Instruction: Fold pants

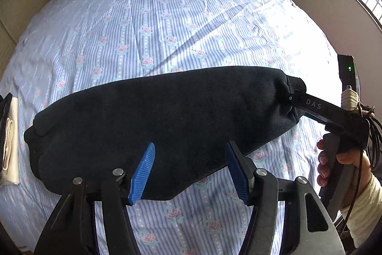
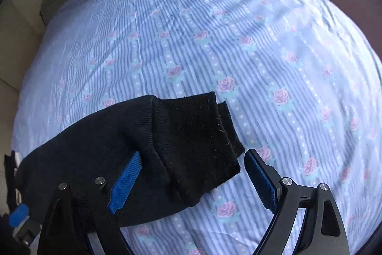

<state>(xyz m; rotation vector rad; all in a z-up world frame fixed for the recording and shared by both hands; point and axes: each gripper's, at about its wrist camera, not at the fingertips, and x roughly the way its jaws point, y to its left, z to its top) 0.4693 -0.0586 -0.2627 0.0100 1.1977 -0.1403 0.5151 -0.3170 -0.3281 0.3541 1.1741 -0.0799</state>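
Over the near edge of the bed, your left gripper (image 1: 189,170) hangs with its blue pads spread wide and nothing between them, above the black pants (image 1: 155,126), which lie in a long band across the striped floral sheet (image 1: 167,16). At the cuffs (image 2: 203,142), your right gripper (image 2: 191,178) is equally wide open, straddling the ribbing without pinching it. Judging by this, the lengthwise fold is done; next, close on the cuffs and carry them toward the waist.
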